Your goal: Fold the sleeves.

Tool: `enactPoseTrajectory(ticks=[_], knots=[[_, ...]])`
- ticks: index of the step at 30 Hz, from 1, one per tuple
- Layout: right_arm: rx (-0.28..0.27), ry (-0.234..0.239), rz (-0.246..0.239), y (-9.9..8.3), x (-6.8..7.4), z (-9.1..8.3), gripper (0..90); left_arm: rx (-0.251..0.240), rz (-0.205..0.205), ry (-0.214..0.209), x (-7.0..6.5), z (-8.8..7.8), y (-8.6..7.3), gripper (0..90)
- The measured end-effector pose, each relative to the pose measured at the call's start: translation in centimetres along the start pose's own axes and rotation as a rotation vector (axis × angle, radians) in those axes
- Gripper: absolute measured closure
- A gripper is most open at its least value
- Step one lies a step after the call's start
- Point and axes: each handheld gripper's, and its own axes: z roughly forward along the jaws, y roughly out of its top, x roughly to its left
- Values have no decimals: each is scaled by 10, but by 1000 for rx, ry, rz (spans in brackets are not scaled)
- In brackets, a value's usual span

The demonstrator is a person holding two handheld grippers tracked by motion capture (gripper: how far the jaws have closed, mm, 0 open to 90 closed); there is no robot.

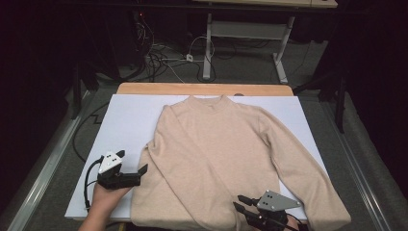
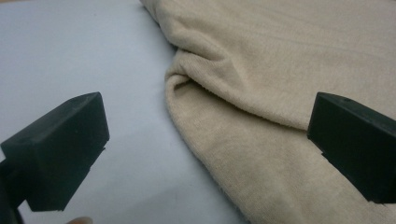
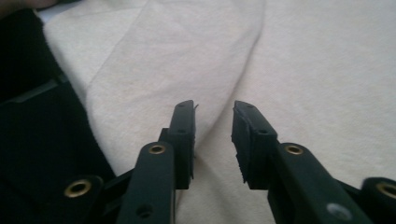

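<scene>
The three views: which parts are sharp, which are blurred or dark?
High view: the sweater and white board are evenly lit, the room behind is dark. Left gripper view: the knit is sharp, the black jaws softer. Right gripper view: the jaws are sharp, the cloth soft, the left edge in shadow.

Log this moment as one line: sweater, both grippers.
sweater: flat on white board | left gripper: open at folded left sleeve | right gripper: open, narrow gap, over hem, nothing gripped
</scene>
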Motion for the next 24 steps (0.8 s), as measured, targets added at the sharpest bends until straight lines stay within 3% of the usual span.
enactPoseTrajectory(ticks=[4, 8, 14, 19, 24], knots=[[21, 30, -5, -4, 4, 6, 720, 8, 19, 19, 1, 3, 3, 0], [39, 24, -10, -7, 8, 8, 763, 13, 15, 13, 2, 3, 4, 0], [53, -24, -16, -13, 4, 4, 795, -14, 25, -2, -4, -5, 12, 0], [60, -94, 1, -18, -6, -4, 786, -16, 20, -12, -4, -1, 15, 0], [23, -92, 29, -20, -11, -12, 762, 1, 14, -17, -3, 6, 15, 0]])
